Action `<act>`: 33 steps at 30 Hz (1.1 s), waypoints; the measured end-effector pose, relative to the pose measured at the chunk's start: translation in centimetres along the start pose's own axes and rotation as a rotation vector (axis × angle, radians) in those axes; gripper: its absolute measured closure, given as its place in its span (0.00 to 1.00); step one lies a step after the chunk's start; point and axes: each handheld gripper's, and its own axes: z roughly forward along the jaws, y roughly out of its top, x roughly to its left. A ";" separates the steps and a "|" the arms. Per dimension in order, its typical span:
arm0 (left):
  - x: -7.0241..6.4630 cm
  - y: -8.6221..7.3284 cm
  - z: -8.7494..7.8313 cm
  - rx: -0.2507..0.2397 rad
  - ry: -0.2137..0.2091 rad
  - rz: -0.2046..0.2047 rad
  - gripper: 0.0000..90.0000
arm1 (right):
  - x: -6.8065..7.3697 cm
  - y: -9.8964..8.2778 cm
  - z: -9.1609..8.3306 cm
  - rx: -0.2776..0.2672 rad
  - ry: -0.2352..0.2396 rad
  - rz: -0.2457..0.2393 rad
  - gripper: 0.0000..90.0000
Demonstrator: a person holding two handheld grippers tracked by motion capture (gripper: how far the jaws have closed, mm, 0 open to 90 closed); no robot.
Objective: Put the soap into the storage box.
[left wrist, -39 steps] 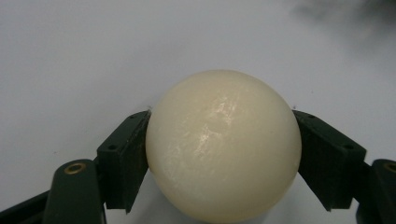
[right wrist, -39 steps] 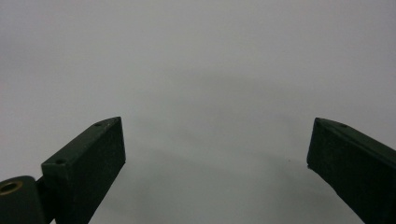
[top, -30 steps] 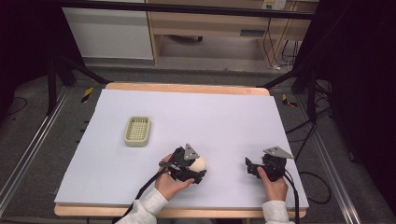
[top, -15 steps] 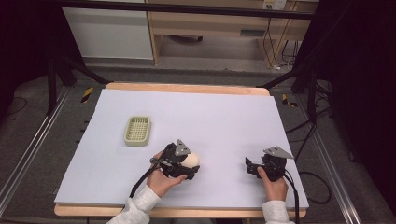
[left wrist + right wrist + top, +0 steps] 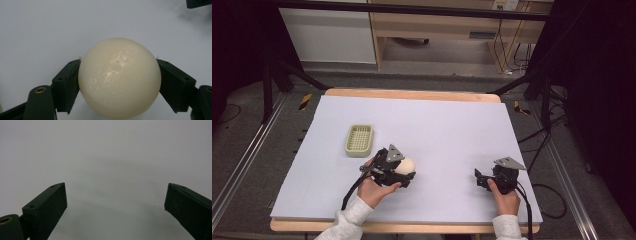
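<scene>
A pale lavender sheet is covering the wooden-edged table (image 5: pixel 422 95), with dark floor and a wooden cabinet lying beyond its far edge. Near the middle of the near half, the left gripper (image 5: pixel 404 172) is clamping a smooth cream-white ball (image 5: pixel 406 164) between its black jaws, both pads pressing against the ball's sides. A small pale green slatted plastic basket (image 5: pixel 359 139) is sitting just to the far left of that hand. Well apart to the right, the right gripper (image 5: pixel 480 179) is resting low with its jaws spread wide over bare sheet.
</scene>
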 end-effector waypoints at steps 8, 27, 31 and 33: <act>1.6 0.0 -1.3 -0.021 0.021 -0.027 0.27 | 0.0 0.0 0.0 0.002 0.004 0.002 0.05; 5.1 -1.0 -3.2 -0.041 0.066 -0.081 0.27 | 0.0 0.0 0.0 0.004 0.002 0.000 0.05; 5.7 -1.0 -3.5 -0.047 0.072 -0.092 0.27 | 0.0 0.0 0.0 0.003 0.002 0.000 0.05; 6.0 -1.0 -3.7 -0.049 0.079 -0.097 0.27 | 0.0 0.0 0.0 0.003 -0.001 0.000 0.05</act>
